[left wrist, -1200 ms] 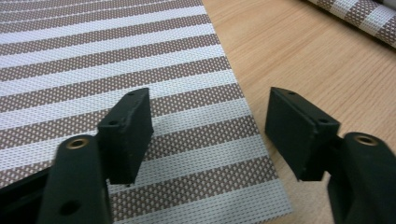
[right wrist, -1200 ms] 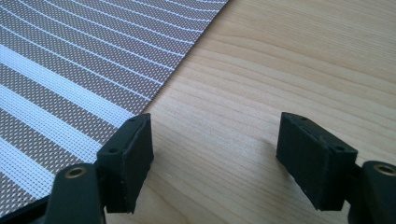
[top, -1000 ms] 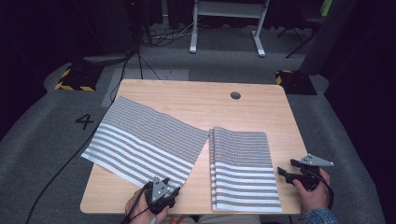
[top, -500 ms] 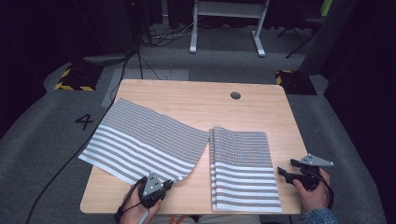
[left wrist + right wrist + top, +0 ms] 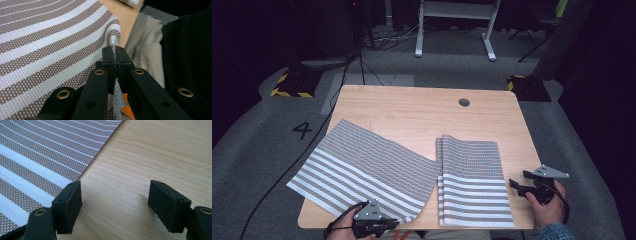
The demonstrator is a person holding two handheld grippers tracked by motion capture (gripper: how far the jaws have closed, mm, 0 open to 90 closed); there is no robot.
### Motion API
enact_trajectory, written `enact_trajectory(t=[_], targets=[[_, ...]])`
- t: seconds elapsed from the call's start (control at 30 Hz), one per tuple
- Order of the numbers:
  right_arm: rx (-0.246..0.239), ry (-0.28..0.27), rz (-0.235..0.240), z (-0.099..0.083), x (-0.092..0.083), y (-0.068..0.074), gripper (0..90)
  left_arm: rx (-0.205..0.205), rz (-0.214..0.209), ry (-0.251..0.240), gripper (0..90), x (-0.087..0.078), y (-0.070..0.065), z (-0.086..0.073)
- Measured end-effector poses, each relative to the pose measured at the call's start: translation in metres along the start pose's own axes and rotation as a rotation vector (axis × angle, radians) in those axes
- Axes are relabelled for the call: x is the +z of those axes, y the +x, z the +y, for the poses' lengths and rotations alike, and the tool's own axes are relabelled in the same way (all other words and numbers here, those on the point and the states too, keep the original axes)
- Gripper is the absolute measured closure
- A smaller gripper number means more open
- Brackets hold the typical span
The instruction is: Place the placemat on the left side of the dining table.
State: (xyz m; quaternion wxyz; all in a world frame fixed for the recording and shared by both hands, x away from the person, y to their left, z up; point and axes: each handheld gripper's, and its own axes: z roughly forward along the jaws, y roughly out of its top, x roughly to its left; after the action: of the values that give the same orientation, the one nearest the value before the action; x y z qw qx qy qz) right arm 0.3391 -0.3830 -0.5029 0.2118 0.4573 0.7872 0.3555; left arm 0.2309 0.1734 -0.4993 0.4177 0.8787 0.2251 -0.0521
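Note:
A brown-and-white striped mat (image 5: pixel 362 170) lies spread on the left half of the wooden table (image 5: pixel 412 107), and its left corner hangs past the edge. My left gripper (image 5: pixel 384 225) is at the table's near edge, shut on the mat's near edge. In the left gripper view the jaws (image 5: pixel 115 62) pinch that woven mat (image 5: pixel 50 37), puckering it upward. A folded striped stack (image 5: pixel 472 185) lies at the right. My right gripper (image 5: pixel 518 184) rests open just right of the stack. In its own view the right gripper (image 5: pixel 115 202) has bare wood between the pads, beside the mat edge (image 5: pixel 37 157).
A round cable hole (image 5: pixel 464 102) sits near the table's far right. White stand legs (image 5: pixel 452 30) and yellow-black blocks (image 5: pixel 292 84) are on the floor behind. A cable (image 5: pixel 287 175) runs past the left edge. The person's beige trousers (image 5: pixel 147 37) are below the near edge.
My left gripper has moved toward the near edge, and the spread mat has slid left and nearer with it. The right gripper and the stack have stayed put.

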Motion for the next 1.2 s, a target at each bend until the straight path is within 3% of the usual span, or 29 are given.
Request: enact_trajectory(t=[0.13,0.2,0.23,0.3,0.4,0.43,0.57,0.67,0.77,0.93,1.07,1.2], targets=[[0.000,0.000,0.000,0.000,0.000,0.000,27.2,-0.012,-0.035,-0.040,84.6,-0.003,0.002,-0.003],[0.001,0.000,0.000,0.000,0.000,0.000,27.2,-0.045,-0.034,-0.089,56.3,-0.003,0.001,-0.002],[0.000,0.000,0.000,0.000,0.000,0.000,27.2,-0.047,-0.024,-0.100,46.9,-0.005,0.000,-0.001],[0.000,0.000,0.000,0.000,0.000,0.000,27.2,-0.048,0.014,-0.124,39.5,-0.012,-0.002,0.002],[0.001,0.000,0.000,0.000,0.000,0.000,27.2,-0.074,0.112,-0.182,35.3,-0.029,-0.001,0.007],[0.001,0.000,0.000,0.000,0.000,0.000,27.2,-0.104,0.157,-0.205,34.7,-0.036,0.001,0.009],[0.001,0.000,0.000,0.000,0.000,0.000,27.2,-0.228,0.453,-0.261,35.8,-0.061,0.022,0.014],[0.001,0.000,0.000,0.000,0.000,0.000,27.1,-0.338,0.623,-0.341,35.9,-0.074,0.044,0.017],[0.001,0.000,-0.001,0.000,0.000,0.000,27.1,-0.404,0.714,-0.365,36.6,-0.080,0.066,0.019],[-0.001,0.000,-0.002,0.000,0.000,0.000,27.1,-0.494,0.834,-0.363,35.5,-0.080,0.109,0.020],[-0.003,0.000,-0.002,0.000,0.000,0.000,27.1,-0.551,0.848,-0.331,34.8,-0.071,0.134,0.019],[-0.004,-0.001,-0.001,0.000,0.000,0.000,27.1,-0.558,0.908,-0.310,34.8,-0.060,0.150,0.020]])
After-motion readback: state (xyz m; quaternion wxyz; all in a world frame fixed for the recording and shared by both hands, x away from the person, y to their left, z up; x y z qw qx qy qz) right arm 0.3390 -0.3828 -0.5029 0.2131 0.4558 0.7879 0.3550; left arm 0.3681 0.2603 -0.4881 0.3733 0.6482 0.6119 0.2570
